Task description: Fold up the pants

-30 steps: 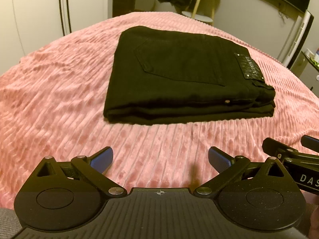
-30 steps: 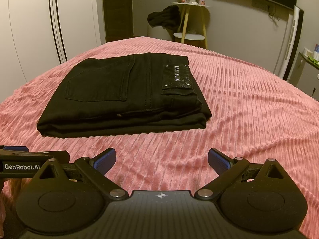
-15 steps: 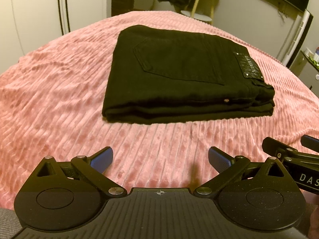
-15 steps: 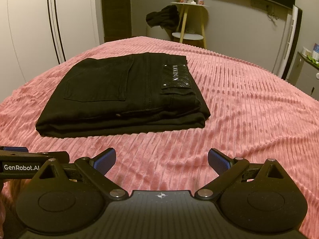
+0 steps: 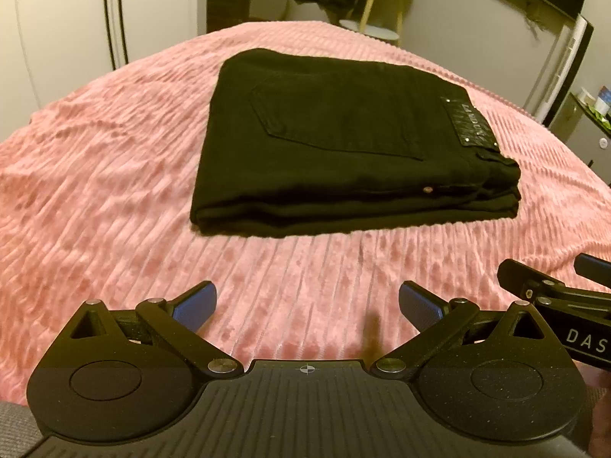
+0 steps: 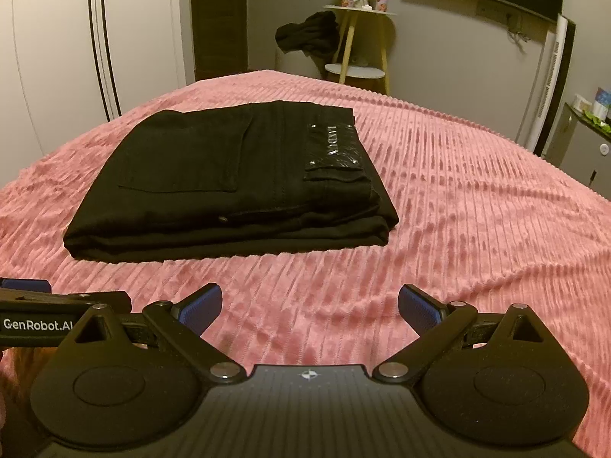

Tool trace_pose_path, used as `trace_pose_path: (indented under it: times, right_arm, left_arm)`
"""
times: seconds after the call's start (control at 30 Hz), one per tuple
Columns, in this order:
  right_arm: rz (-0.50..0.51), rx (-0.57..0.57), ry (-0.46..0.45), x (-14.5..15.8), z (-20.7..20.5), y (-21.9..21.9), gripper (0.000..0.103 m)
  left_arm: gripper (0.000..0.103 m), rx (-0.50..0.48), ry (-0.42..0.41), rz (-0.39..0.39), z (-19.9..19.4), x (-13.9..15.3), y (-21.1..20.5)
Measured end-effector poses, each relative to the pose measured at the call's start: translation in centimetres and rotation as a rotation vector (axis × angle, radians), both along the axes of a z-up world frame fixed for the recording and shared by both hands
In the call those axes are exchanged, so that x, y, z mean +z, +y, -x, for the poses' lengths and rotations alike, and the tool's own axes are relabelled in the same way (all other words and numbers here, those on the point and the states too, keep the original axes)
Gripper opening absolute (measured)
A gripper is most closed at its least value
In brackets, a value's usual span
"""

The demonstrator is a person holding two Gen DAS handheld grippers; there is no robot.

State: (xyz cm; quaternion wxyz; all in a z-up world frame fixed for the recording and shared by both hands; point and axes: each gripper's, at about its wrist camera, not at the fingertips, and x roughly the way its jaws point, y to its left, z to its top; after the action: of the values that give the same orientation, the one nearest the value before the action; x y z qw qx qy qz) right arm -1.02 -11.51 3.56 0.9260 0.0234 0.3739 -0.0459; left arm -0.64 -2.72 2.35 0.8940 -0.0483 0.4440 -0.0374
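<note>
Black pants lie folded into a flat rectangular stack on the pink ribbed bedspread, back pocket and leather waist patch facing up. The right wrist view has the same pants left of centre. My left gripper stands open over bare bedspread, well short of the stack's near edge, nothing between its blue pads. My right gripper is open too and holds nothing, equally far back. Each gripper's fingers show at the side edge of the other's view: the right gripper, the left gripper.
Beyond the bed stands a small wooden side table with a dark garment draped on it. White wardrobe doors are at the left; a white upright unit and a low shelf are at the right.
Both grippers drifted slightly, so the pants sit a touch lower and closer in the views. The pants and the jaws' opening are unchanged.
</note>
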Motion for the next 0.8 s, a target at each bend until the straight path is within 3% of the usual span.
trace_pose_path:
  times: [0.8]
  right_arm:
    - [-0.009,-0.007,-0.018,0.26,0.31,-0.06,0.099]
  left_arm:
    - [0.103,-0.006,0.009,0.003,-0.02,0.0,0.07]
